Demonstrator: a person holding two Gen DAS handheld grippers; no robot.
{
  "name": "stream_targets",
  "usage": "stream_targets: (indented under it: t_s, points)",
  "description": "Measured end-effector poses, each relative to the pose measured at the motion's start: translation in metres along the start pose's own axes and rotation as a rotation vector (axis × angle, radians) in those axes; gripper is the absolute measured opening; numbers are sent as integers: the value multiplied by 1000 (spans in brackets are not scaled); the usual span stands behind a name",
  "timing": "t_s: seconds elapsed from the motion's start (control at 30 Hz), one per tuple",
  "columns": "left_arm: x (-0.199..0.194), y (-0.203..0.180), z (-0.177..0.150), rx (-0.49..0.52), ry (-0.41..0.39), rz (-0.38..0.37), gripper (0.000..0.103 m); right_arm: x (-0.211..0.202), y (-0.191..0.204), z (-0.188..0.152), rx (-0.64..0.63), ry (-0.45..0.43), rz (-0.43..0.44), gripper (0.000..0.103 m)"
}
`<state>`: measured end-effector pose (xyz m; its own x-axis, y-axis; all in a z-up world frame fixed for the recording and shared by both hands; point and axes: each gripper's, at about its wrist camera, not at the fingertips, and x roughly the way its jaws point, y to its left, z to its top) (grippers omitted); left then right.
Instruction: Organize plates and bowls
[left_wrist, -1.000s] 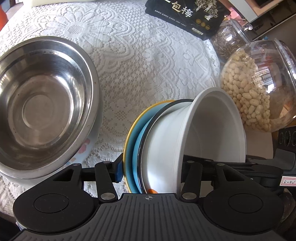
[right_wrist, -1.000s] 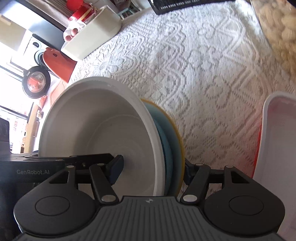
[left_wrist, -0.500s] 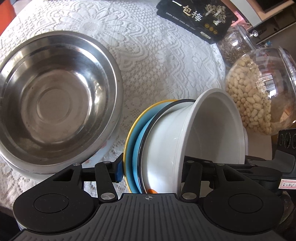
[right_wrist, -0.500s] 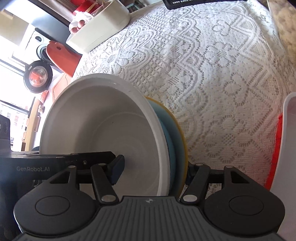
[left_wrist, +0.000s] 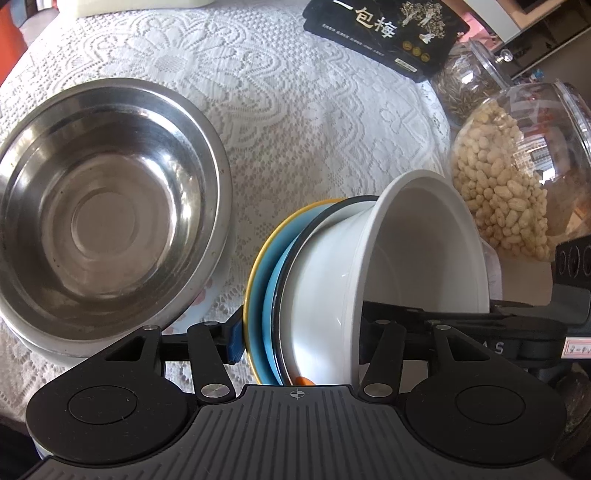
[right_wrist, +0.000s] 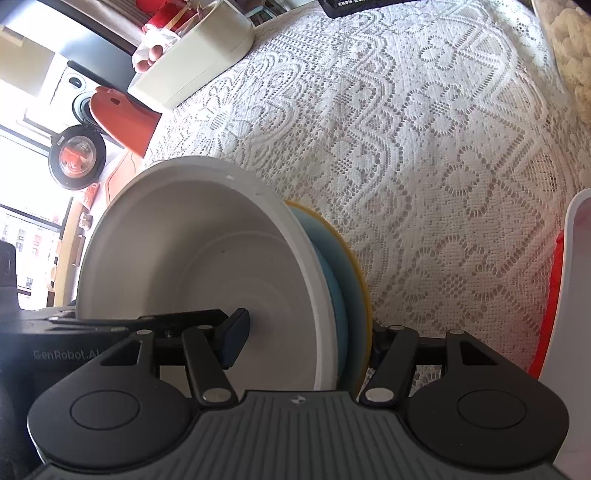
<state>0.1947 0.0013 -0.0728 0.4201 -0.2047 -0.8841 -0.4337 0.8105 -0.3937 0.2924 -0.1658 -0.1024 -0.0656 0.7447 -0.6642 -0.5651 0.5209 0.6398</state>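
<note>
The round stainless-steel basin (left_wrist: 107, 218) slides back toward the left since a second ago, so the tipped stack is swinging away from it, not into it. Left gripper (left_wrist: 299, 343) and right gripper (right_wrist: 306, 338) both stay clamped on that stack: deep white bowl (left_wrist: 388, 273) nested on pale blue and yellow plates (left_wrist: 264, 284), right of the basin. The basin sits empty; beyond the stack, the glass jar (left_wrist: 517, 177) holds peanuts.
</note>
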Motion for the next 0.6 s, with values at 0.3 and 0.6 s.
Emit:
stream_targets:
  t_s: [0.3,0.6]
  points:
    - [0,3,-2,-4,-1,-10,56,-1,3,-3,-3,-11,-11,61]
    - [-1,6,-3,-11,-2,-25,56,0,5,-2,0,-12,-25,61]
